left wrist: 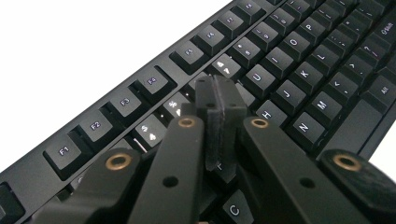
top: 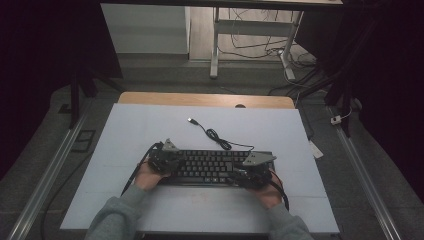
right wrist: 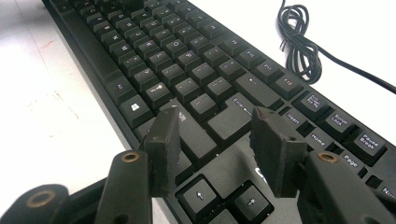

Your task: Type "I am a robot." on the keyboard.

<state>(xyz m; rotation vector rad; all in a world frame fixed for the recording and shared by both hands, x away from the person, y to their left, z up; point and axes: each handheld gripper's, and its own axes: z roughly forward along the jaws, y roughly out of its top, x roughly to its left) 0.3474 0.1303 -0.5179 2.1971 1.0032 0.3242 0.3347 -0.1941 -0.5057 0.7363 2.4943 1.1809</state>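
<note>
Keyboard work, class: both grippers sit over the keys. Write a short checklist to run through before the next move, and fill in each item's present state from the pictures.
1. Left gripper shut, nothing between its fingers: ok, the pads meet over the number row.
2. Right gripper open: ok, its fingers stand apart above the Enter and Shift area.
3. Keyboard flat and square on the table: ok in the high view.
4. Cable away from both hands: ok, it lies coiled behind the keyboard, plug loose on the table.
5. Left fingers touching a key: cannot tell.
6. Any key pressed down: cannot tell.
</note>
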